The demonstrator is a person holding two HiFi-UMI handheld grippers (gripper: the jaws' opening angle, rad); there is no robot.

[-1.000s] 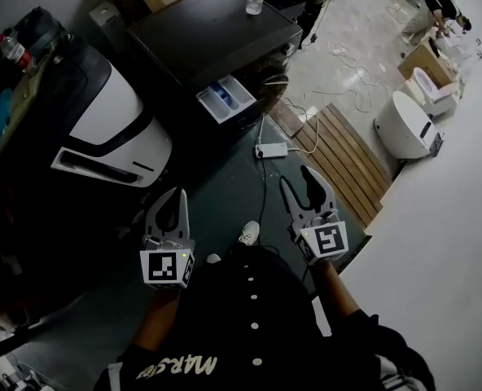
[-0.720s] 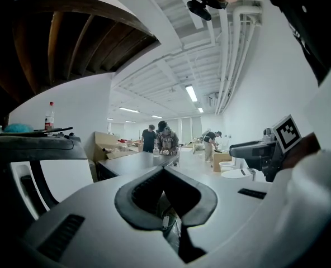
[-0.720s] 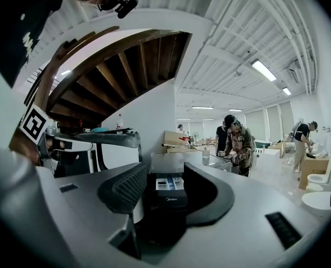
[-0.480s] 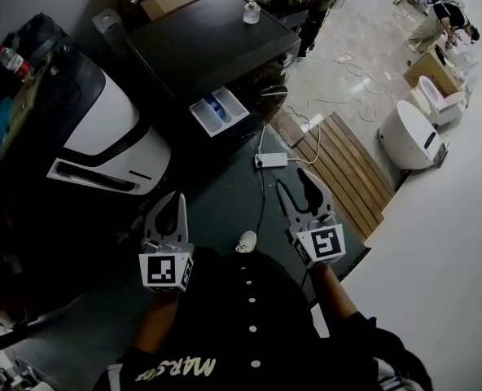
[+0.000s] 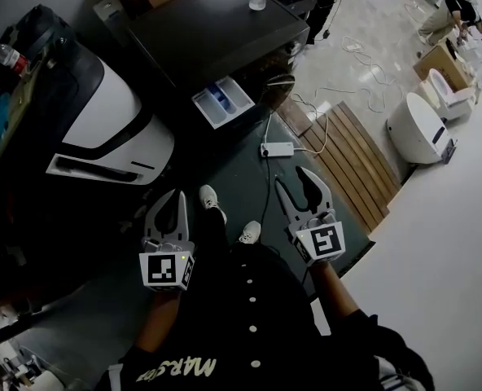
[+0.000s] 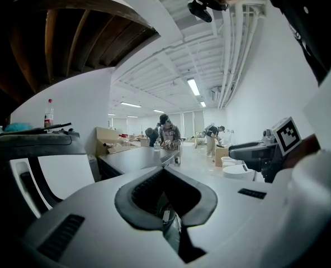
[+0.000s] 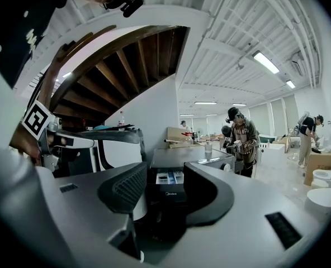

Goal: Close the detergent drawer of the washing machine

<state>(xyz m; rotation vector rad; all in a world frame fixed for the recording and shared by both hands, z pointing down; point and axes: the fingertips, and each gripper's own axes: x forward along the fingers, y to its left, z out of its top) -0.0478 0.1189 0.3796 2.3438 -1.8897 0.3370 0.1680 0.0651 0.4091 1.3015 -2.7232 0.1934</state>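
Observation:
A black washing machine (image 5: 216,31) stands ahead at the top centre of the head view. Its white and blue detergent drawer (image 5: 223,102) is pulled out. Both grippers hang well short of it, over dark floor. My left gripper (image 5: 174,195) is shut and empty, with its tips touching. My right gripper (image 5: 294,179) is open and empty. In the right gripper view the drawer (image 7: 170,177) shows far off between the open right gripper (image 7: 166,178). The left gripper view has the left gripper (image 6: 163,171) in front and the machine's top (image 6: 135,158) beyond it.
A white and black appliance (image 5: 102,120) stands left of the washer. A power strip (image 5: 275,149) with its cable lies on the floor ahead, beside wooden slats (image 5: 347,157). White toilets (image 5: 416,129) sit at the right. My shoes (image 5: 211,198) are between the grippers. People stand far off.
One foot has stepped forward between the grippers and the view has shifted slightly. Both grippers keep their pose, and the drawer stays pulled out.

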